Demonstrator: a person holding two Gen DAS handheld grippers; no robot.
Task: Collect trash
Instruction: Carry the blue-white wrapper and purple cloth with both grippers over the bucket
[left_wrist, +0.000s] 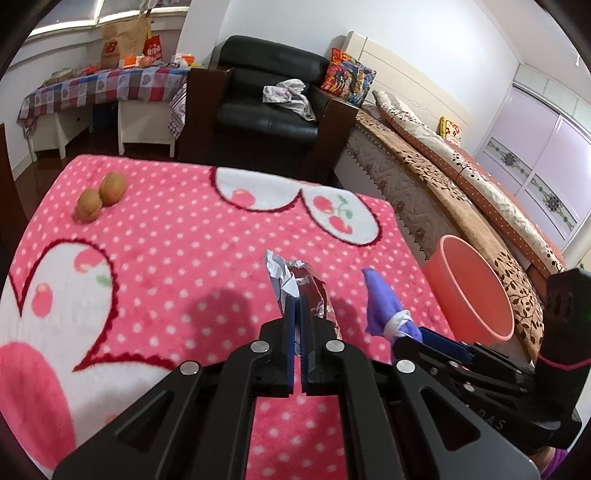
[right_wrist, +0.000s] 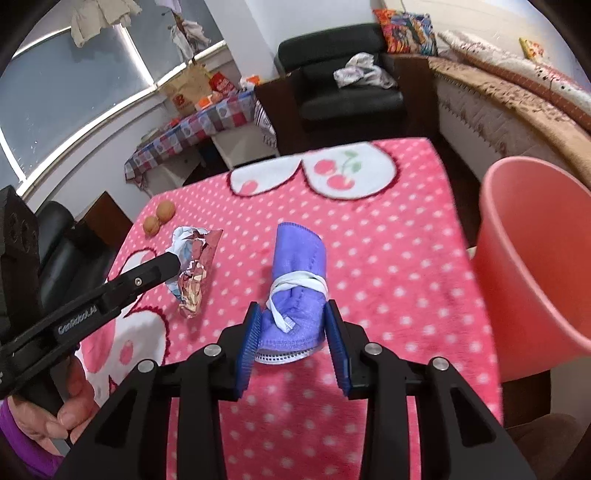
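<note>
My left gripper (left_wrist: 296, 302) is shut on a crumpled red-and-silver foil wrapper (left_wrist: 314, 291) just above the pink dotted blanket (left_wrist: 166, 258) that covers the table. The right wrist view shows the same wrapper (right_wrist: 195, 266) at the left gripper's tip (right_wrist: 173, 258). My right gripper (right_wrist: 293, 306) is shut on the lower end of a rolled purple face mask (right_wrist: 301, 251) tied with its white straps. In the left wrist view the mask (left_wrist: 380, 306) sticks up from the right gripper (left_wrist: 410, 336). A pink bucket (right_wrist: 535, 277) stands off the table's right edge.
Two walnuts (left_wrist: 101, 197) lie at the far left of the blanket. Beyond the table are a black armchair (left_wrist: 266, 99) with cloth on it and a bed (left_wrist: 461, 184) along the right. A hand (right_wrist: 55, 417) grips the left tool's handle.
</note>
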